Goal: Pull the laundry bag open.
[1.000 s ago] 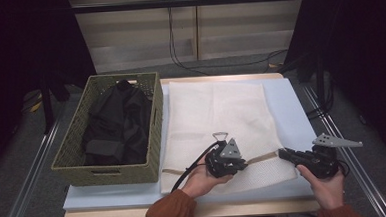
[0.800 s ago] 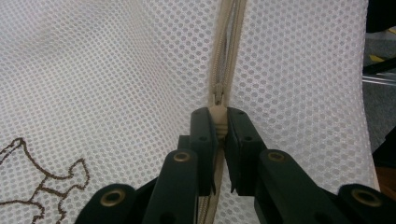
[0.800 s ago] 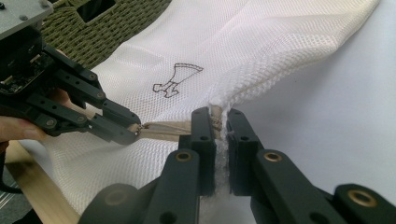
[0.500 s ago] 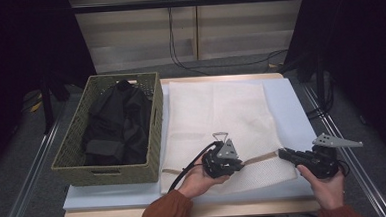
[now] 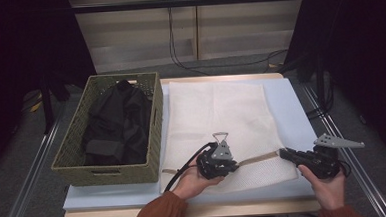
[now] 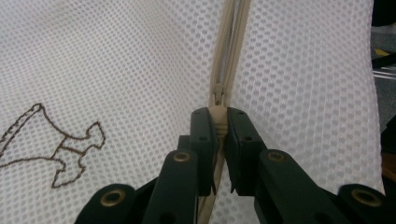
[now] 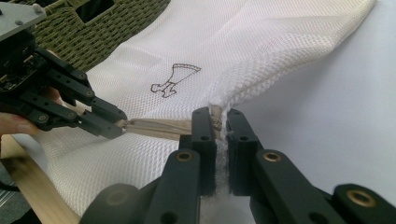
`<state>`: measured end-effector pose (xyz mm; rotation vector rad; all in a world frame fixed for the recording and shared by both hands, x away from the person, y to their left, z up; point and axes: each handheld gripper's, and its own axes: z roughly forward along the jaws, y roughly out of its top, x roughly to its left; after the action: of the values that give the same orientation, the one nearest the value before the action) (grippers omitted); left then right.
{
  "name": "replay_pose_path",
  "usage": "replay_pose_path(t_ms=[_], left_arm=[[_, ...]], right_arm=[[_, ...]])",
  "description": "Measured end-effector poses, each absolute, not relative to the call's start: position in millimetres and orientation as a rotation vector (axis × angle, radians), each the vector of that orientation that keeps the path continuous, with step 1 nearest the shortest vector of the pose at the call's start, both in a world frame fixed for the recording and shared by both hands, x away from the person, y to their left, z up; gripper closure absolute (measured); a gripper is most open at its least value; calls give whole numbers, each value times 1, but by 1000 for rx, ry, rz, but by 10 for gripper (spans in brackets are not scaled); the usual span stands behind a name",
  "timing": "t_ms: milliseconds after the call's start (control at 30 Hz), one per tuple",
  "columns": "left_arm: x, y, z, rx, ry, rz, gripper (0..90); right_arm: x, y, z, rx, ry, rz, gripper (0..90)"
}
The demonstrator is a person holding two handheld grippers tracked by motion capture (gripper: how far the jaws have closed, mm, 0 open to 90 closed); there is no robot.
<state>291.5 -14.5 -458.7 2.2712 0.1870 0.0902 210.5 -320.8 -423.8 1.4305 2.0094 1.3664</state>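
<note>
A white mesh bag [image 5: 216, 112] lies flat on the table, with a beige zipper [image 5: 256, 158] along its near edge. My left gripper [image 5: 236, 165] is shut on the zipper's pull tab [image 6: 218, 93], its jaws pinching the beige tape in the left gripper view [image 6: 220, 116]. To its right, my right gripper [image 5: 282, 153] is shut on the bag's corner at the end of the zipper [image 7: 219, 114]. The zipper [image 7: 154, 127] runs taut between the two grippers, and the left gripper [image 7: 122, 125] shows across it. A small brown stitched figure [image 7: 175, 79] marks the mesh.
A green woven basket [image 5: 109, 170] with black clothing [image 5: 116, 122] in it stands at the left, close to the bag. The bag rests on a pale blue sheet [image 5: 291, 108]. The table's wooden front edge [image 5: 211, 210] runs just below the hands.
</note>
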Motion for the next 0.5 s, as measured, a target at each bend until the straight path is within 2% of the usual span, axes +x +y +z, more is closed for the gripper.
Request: replay_pose_path(t_ms=[500], left_arm=[[289,-2,-457,2294,206,102,822]], right_arm=[[209,-321,-423,1426,1998,1368,846]])
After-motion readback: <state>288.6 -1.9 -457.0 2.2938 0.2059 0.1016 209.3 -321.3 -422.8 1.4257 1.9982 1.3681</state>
